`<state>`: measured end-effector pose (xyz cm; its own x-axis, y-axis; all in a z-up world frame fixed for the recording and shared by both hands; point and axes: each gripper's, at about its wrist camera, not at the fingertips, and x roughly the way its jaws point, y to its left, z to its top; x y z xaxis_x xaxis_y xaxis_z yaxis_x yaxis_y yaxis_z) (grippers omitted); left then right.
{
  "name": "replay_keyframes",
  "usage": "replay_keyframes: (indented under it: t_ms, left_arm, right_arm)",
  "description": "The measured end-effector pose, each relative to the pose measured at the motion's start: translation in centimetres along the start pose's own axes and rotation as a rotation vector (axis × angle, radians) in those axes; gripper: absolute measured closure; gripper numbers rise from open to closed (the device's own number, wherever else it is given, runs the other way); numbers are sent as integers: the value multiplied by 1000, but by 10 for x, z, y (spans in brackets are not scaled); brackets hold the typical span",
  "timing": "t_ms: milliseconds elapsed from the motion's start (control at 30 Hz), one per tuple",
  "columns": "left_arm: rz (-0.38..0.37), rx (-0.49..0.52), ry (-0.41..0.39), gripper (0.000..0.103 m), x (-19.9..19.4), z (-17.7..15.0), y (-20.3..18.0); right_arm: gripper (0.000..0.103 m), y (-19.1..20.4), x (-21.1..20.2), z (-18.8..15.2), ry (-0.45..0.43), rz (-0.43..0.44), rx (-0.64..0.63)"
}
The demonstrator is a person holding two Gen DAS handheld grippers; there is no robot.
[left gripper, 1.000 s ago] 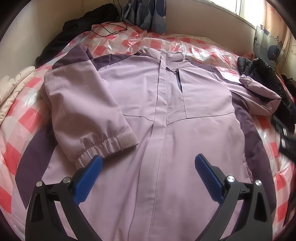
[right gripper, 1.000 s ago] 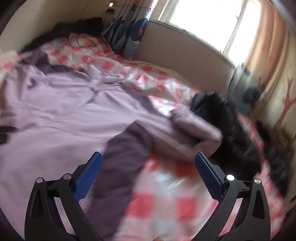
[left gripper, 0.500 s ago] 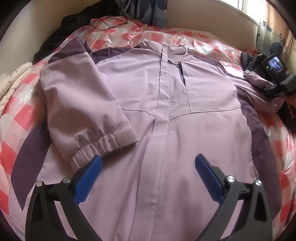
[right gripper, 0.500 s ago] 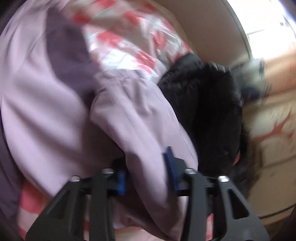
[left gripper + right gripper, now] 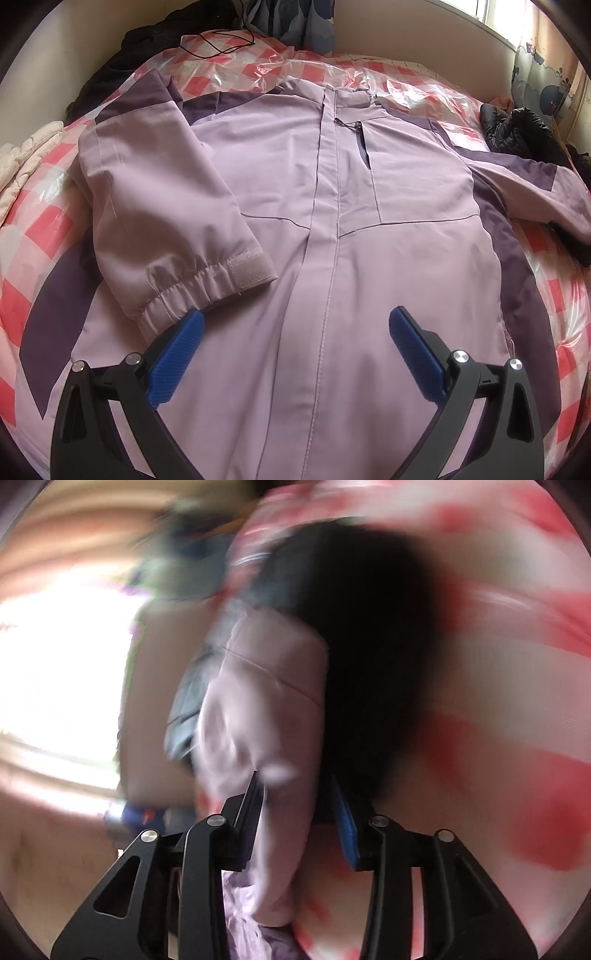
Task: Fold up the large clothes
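- The left gripper [image 5: 295, 325] has its jaws wide apart, and nothing is held between them.
- It hangs above the lower front of the purple jacket [image 5: 332, 221], with bare cloth under the gap.
- Just past the left jaw lies the cuff [image 5: 221, 280] of one sleeve [image 5: 155, 199], which is folded in across the jacket's front.
- The cuff has a gathered band and a small strap tab, and it sits right by the tip of that jaw.
- Straight ahead of the gap, the front flap of the jacket runs up to the collar.
- A little zip pocket [image 5: 364, 147] sits beyond the jaws, a bit toward the right jaw's side.
- The jacket lies flat, front up, on a bed [image 5: 40, 206] with a red and white check cover under shiny plastic.
- The right gripper [image 5: 295, 794] has its jaws partly apart, and they are opening.
- The other sleeve [image 5: 273, 709] of the jacket sits between these jaws, and it runs from the gap away ahead.
- This view is very blurred, so I cannot tell if both pads press on the cloth.
- In the left view, that sleeve [image 5: 539, 192] stretches out far off on the right jaw's side.
- A black puffy coat [image 5: 524, 129] lies near it, at the far edge of the bed.
- A thin black cord [image 5: 218, 44] lies far ahead of the left jaws.
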<state>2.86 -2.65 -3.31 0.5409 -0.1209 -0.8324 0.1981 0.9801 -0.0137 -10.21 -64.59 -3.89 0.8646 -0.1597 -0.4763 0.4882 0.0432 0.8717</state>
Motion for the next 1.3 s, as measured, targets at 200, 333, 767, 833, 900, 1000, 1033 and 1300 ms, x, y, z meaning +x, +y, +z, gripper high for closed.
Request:
replay_keyframes:
  t_ms: [200, 333, 767, 833, 900, 1000, 1033, 1300]
  left_arm:
    - [100, 100, -65, 7, -16, 1, -3]
    - [232, 226, -121, 7, -26, 1, 5]
    - [167, 183, -77, 7, -59, -32, 90]
    - [166, 187, -84, 7, -60, -31, 95]
    - [180, 202, -101, 7, -57, -28, 94]
    - [258, 304, -162, 7, -49, -22, 76]
    - [302, 367, -184, 7, -40, -19, 65]
    - [270, 495, 4, 24, 49, 2, 49]
  right_arm:
    - [23, 20, -63, -58, 81, 4, -349]
    - [23, 32, -55, -169, 476, 43, -577]
    - [23, -18, -78, -351, 1006, 33, -671]
    - [23, -19, -83, -372, 1021, 8, -766]
    - [50, -10, -84, -377, 1019, 46, -862]
    - [84, -5, -98, -364, 996, 164, -822]
    - [85, 1, -105, -355, 974, 215, -808]
    - [87, 19, -122, -304, 880, 433, -658]
